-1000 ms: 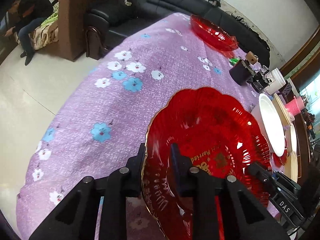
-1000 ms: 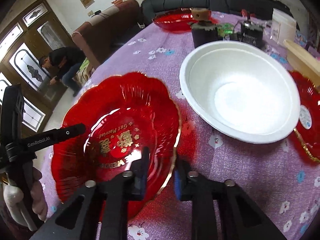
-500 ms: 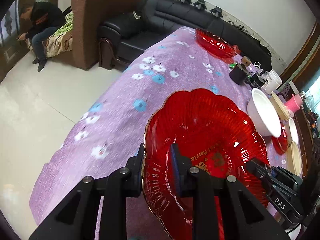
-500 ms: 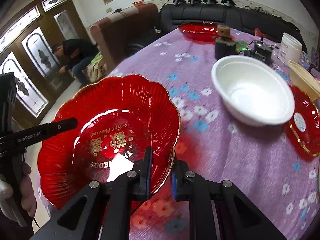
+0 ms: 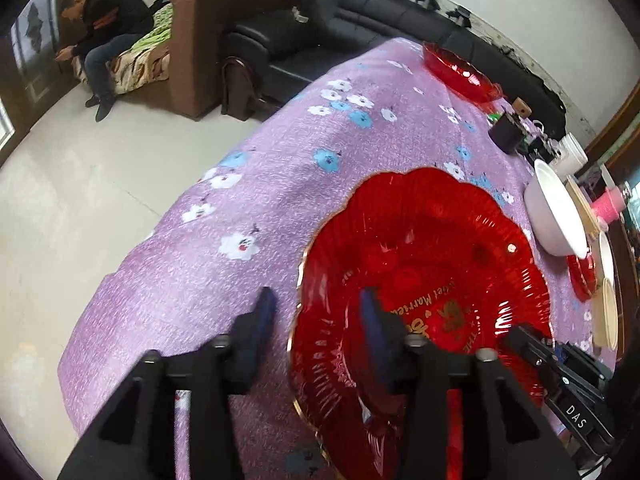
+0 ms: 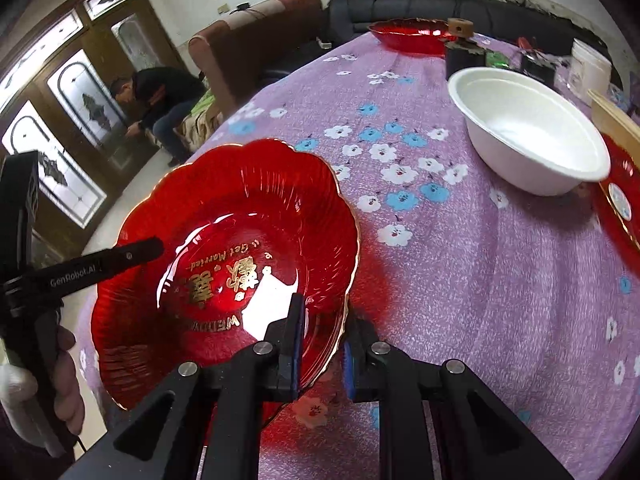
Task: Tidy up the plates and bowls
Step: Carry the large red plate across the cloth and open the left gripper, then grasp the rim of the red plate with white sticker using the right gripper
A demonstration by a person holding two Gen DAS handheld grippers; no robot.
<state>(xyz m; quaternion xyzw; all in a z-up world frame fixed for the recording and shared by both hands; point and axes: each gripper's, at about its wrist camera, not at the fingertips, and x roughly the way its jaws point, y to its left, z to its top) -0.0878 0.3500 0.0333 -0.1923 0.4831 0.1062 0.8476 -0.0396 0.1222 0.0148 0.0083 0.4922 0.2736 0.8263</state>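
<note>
A red scalloped plate (image 5: 432, 264) with gold lettering is held tilted above the purple flowered tablecloth (image 5: 280, 184). My left gripper (image 5: 316, 320) is open, its two fingers standing wide either side of the plate's near rim. My right gripper (image 6: 322, 344) is shut on the plate (image 6: 224, 240), pinching its rim at the opposite side. A white bowl (image 6: 528, 132) sits on the table to the right. Another red plate (image 6: 412, 34) lies at the far end.
A small red plate (image 6: 624, 200) and beige plates (image 5: 604, 316) lie at the right edge. A dark cup (image 6: 460, 60), a white container (image 6: 588, 68) and gadgets stand at the back. Sofas and a seated person (image 6: 156, 100) are beyond the table's left edge.
My left gripper has opened and let go of the plate's rim. The right gripper keeps its grip, and the plate has been lifted higher off the table.
</note>
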